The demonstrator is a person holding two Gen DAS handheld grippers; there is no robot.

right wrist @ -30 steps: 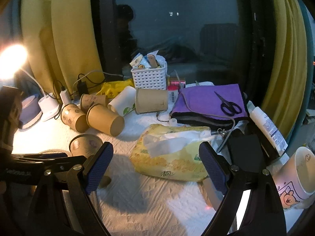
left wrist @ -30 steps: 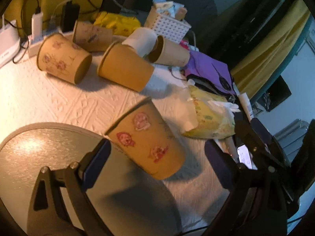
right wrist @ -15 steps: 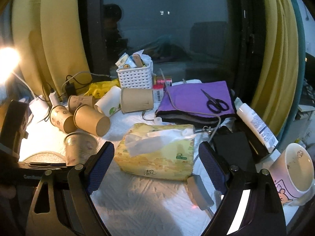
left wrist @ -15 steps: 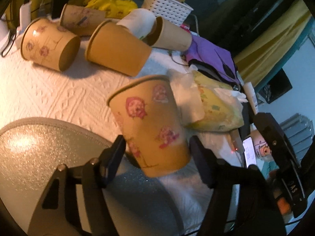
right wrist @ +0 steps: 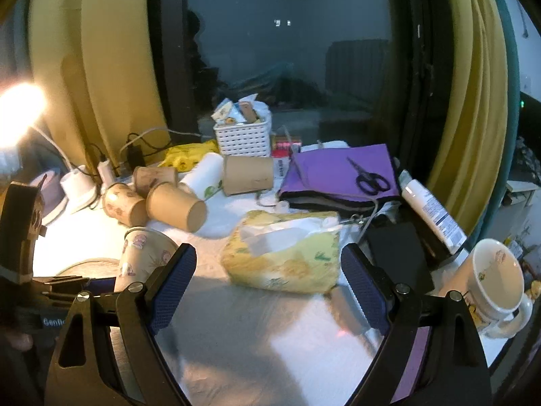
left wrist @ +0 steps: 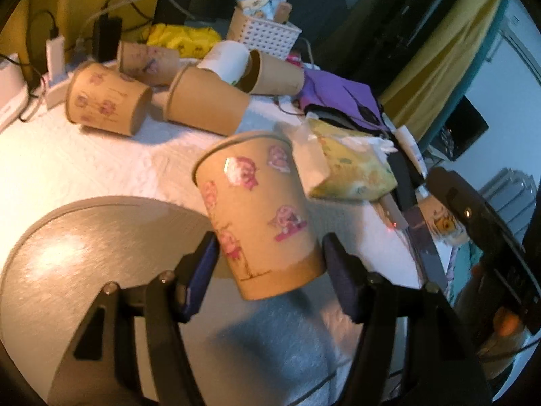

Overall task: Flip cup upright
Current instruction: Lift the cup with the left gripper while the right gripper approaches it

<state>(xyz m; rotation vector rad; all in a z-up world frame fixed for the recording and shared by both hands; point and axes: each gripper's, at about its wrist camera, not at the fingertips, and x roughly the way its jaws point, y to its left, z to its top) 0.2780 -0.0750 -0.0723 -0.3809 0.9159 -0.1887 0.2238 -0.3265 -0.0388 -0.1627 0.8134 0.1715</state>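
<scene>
Paper cup (left wrist: 257, 213) sits clamped near its base between the left hand-held gripper (left wrist: 267, 267) pads, rim up and long axis tipped slightly left above the table (left wrist: 84, 169) (right hand-held gripper (right wrist: 267, 287) is spread, empty, farther off).

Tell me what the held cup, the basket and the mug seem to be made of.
Held cup: looks like kraft paper, matte brown with printed pink figures and a rolled rim.
Basket: probably molded white plastic, its walls a regular grid of small holes.
Mug: likely glazed ceramic, with a thick cream wall, a glossy printed picture and a handle.
</scene>
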